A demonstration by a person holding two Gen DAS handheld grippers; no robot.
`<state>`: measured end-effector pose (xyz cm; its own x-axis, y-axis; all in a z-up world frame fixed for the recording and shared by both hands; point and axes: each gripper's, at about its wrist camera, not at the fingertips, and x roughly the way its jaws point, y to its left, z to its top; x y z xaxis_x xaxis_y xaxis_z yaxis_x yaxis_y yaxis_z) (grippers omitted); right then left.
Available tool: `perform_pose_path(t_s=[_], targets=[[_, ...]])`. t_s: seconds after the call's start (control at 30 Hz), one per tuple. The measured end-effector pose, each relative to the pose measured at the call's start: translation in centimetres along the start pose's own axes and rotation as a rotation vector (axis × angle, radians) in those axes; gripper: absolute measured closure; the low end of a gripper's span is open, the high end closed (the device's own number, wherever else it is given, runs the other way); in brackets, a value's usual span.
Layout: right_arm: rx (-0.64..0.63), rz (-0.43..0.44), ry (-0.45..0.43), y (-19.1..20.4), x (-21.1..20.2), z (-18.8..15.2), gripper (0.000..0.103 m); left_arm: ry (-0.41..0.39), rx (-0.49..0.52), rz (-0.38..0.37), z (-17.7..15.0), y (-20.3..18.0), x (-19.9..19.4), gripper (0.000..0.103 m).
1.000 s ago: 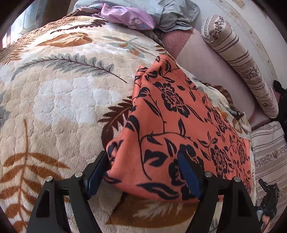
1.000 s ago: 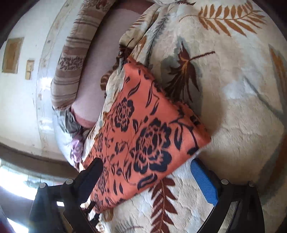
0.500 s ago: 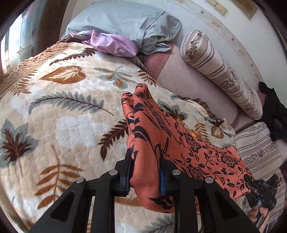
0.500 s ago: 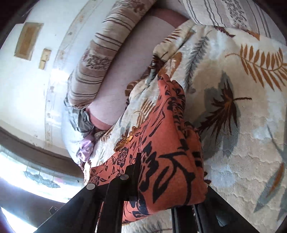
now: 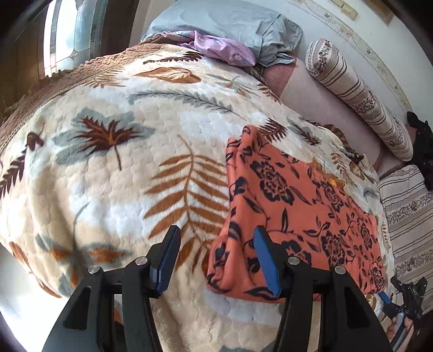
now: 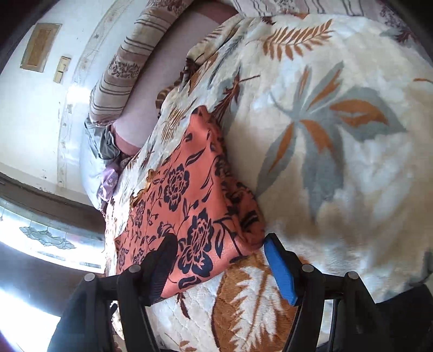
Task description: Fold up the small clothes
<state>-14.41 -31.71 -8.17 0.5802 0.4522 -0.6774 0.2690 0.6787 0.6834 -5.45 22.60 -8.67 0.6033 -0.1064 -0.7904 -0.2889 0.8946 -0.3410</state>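
The orange cloth (image 5: 295,216) with the black flower print is laid flat on the leaf-pattern blanket (image 5: 135,162) that covers the bed, folded into a rough rectangle, closer to the side where the striped bolster (image 5: 360,94) lies against the wall.

The left gripper (image 5: 216,260) is seen partly open, its fingers having just been opening. Nothing is pinched by it. Its right finger (image 5: 266,260) is seen in front of the cloth's near corner, while the left finger (image 5: 167,257) is out over bare blanket; the cloth's edge falls between the two, but no pad is pressed on it.

Same story on the right gripper (image 6: 219,265): fingers spread to about mid width, just opened, nothing gripped. The cloth's near corner is framed between them. The blue pad (image 6: 278,270) is just beside the cloth's edge, and whether it touches can't be told. The dark finger (image 6: 162,265) is shown in front of the fabric, so contact there can't be told either.

In the left view the right gripper can be spotted at the bottom right, past the cloth's far end, with a bit of a hand (image 5: 397,330) on it.

A grey pillow (image 5: 230,24) and a purple garment (image 5: 216,48) are piled at the far end of the bed, well apart from the cloth, next to a window (image 5: 73,32).
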Motion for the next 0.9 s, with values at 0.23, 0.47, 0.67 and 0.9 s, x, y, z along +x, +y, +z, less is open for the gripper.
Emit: perform_pose_path(t_s=[0.23, 0.47, 0.67, 0.9], targets=[[-0.114, 0.021, -0.026, 3.5, -1.0, 4.9, 0.032, 0.065, 0.103, -0.046, 6.0, -3.3, 5.7, 0.045], [-0.285, -0.061, 0.069, 7.3, 7.0, 10.8, 0.032, 0.097, 0.125, -0.026, 8.4, -5.2, 9.5, 0.045], [-0.393, -0.197, 0.110, 9.4, 13.2, 12.6, 0.075, 0.097, 0.190, -0.028, 9.5, -6.9, 11.4, 0.052], [-0.529, -0.309, 0.080, 11.3, 13.5, 11.8, 0.096, 0.049, 0.194, 0.016, 10.2, -6.1, 11.3, 0.103]])
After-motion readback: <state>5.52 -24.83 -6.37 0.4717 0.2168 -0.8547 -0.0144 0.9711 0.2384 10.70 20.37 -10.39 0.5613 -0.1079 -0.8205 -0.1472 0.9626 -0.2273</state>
